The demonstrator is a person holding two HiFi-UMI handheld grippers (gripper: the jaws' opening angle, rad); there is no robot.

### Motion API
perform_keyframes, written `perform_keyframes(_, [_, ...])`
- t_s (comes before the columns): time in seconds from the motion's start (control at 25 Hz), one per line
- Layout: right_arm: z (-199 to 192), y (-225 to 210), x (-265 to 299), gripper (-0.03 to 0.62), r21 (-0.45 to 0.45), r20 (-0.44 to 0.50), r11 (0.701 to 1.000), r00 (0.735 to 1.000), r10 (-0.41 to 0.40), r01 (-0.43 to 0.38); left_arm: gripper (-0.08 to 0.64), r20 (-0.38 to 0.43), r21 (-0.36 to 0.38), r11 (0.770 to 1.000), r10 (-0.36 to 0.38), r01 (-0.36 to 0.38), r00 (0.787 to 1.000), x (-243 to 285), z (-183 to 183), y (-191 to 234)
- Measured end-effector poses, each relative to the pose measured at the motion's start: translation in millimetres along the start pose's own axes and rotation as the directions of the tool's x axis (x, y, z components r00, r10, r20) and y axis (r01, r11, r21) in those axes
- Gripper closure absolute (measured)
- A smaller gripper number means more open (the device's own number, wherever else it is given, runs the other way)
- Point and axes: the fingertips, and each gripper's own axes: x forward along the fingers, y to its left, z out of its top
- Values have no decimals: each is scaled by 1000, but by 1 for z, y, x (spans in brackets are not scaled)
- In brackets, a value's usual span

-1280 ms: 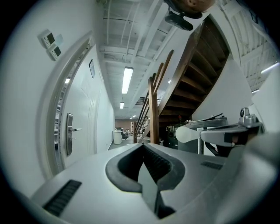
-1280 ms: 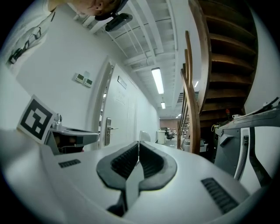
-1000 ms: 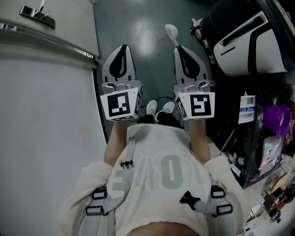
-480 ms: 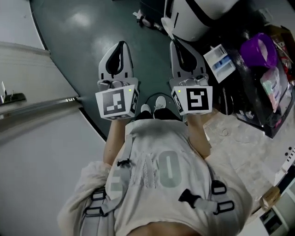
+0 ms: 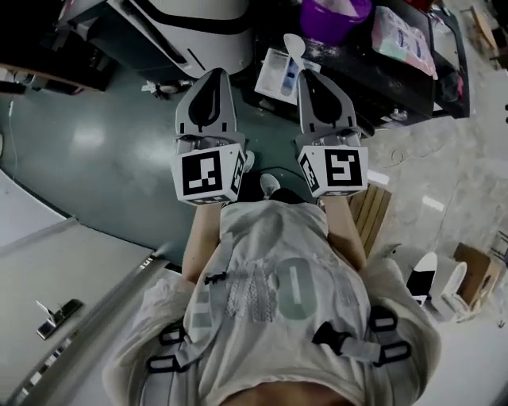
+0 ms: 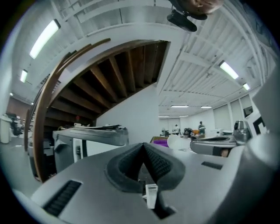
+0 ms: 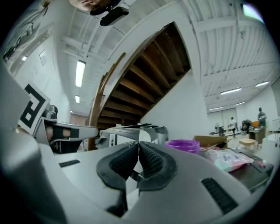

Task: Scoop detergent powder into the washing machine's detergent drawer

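Two grippers: left gripper (image 5: 213, 75) fingers (image 6: 131, 164) together, empty; right gripper (image 5: 308, 78) fingers (image 7: 151, 162) clamped on white scoop (image 5: 294, 49), bowl pointing straight ahead.

White scoop (image 5: 292, 46), bowl forward, sticking out from the closed tip of the right gripper (image 5: 308, 76), purple tub (image 5: 333, 12) upright near the dark table's (image 5: 389, 78) left edge, white washer (image 5: 186, 20) beside that edge

Open floor (image 5: 87, 151) lies at 9 o'clock; a washing machine (image 5: 190, 16) and black table (image 5: 413, 87) (purple tub (image 5: 333, 12) on it) block 12 o'clock.
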Motion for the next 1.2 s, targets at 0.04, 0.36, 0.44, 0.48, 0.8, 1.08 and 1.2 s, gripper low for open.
perform_keyframes(0.04, [1,-13,-4,581,-1,0,999,999,-51,51,540,5,-6,999,-45,45,999,12,0,-9])
perform_keyframes(0.36, [-3,-81,-34,581,4,-20,939,938,-345,345,540,16,-29,959,-282,282,959,75,2,-57])
perform_keyframes(0.44, [-5,-88,-40,581,2,-28,920,920,-391,391,540,18,-42,946,-320,321,947,84,1,-62])
perform_keyframes(0.48, [-5,-90,-42,581,3,-31,912,912,-409,410,540,22,-48,941,-335,336,942,88,1,-64])
perform_keyframes(0.8, [-1,-94,-30,581,2,-28,882,881,-471,472,540,30,-66,920,-385,386,923,111,5,-55])
perform_keyframes(1.08, [-1,-81,-8,581,-9,-40,872,872,-489,489,540,18,-66,907,-417,417,909,123,5,-37])
perform_keyframes(1.2, [-2,-77,1,581,-12,-51,871,870,-491,491,540,9,-76,903,-424,423,906,128,4,-28])
